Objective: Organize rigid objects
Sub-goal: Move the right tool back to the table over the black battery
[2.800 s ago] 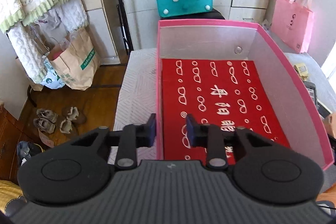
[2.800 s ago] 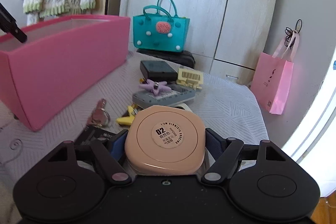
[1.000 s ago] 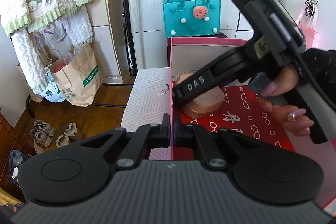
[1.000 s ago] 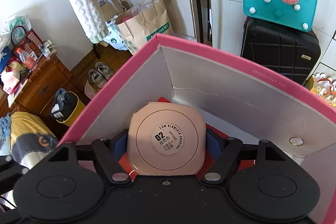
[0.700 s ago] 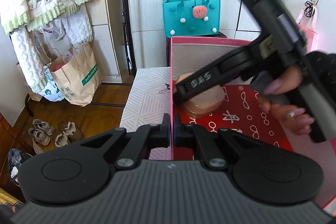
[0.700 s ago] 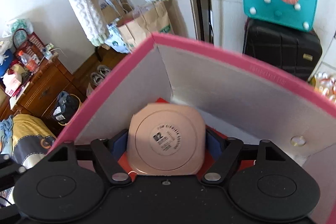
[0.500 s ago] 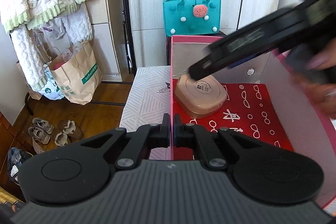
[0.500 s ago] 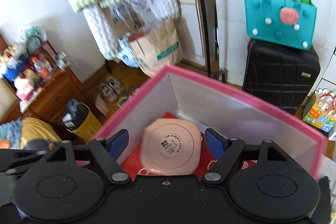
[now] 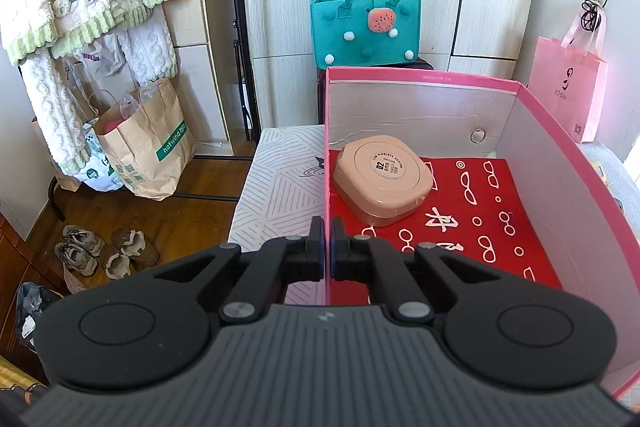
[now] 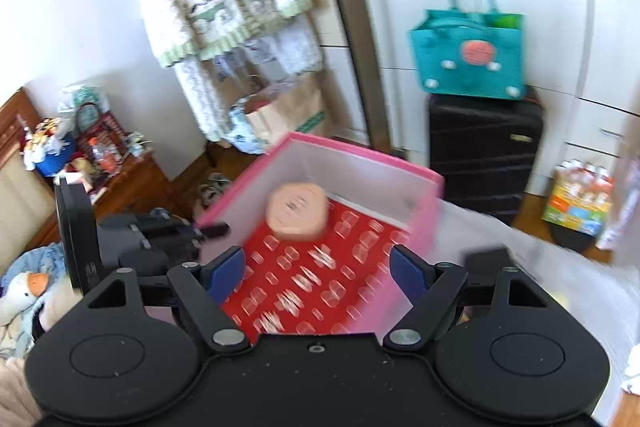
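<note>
Now your left gripper pinches the pink box wall tight. Your right gripper is wide open, holding nothing. That blurry peach case probably sits in the box's back corner.

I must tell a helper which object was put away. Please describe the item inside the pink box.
Find the pink box with the red patterned floor. In its far left corner lies a peach rounded-square case, its lid bearing a round label; nothing else lies inside.
</note>
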`<state>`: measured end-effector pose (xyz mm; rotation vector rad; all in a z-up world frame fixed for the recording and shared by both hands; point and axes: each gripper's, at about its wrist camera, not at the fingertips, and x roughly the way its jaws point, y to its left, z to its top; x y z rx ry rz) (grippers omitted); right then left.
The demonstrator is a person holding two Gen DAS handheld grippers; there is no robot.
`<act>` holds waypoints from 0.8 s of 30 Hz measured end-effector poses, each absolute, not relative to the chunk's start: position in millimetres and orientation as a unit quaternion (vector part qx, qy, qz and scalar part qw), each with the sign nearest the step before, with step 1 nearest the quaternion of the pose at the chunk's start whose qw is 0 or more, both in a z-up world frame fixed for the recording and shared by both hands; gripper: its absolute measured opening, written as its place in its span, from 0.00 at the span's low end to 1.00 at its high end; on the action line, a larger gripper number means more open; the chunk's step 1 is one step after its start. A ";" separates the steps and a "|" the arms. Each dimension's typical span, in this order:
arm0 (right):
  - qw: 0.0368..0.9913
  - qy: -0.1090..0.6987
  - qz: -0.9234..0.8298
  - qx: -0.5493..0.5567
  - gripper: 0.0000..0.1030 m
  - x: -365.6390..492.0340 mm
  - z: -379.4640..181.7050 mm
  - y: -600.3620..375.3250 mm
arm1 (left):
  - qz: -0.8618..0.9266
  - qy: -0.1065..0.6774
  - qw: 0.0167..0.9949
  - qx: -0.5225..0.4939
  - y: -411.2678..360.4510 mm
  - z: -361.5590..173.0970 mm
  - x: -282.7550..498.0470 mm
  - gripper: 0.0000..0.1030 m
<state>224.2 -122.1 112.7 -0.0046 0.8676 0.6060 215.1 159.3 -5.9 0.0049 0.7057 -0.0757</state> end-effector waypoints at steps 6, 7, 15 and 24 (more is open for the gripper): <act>0.876 0.416 0.242 -0.020 0.81 178.1 87.2 -170.5 | -0.037 0.345 0.938 0.001 160.2 -6.0 214.8 0.02; 0.876 0.419 0.237 -0.021 0.81 172.2 80.1 -176.1 | -0.037 0.345 0.938 0.000 160.2 -6.0 214.8 0.02; 0.871 0.450 0.198 0.007 0.81 124.1 12.3 -208.7 | -0.033 0.343 0.939 0.010 159.4 -5.0 212.5 0.03; 0.873 0.449 0.191 0.008 0.81 108.0 -28.5 -199.9 | -0.032 0.343 0.939 0.008 159.2 -4.9 212.7 0.03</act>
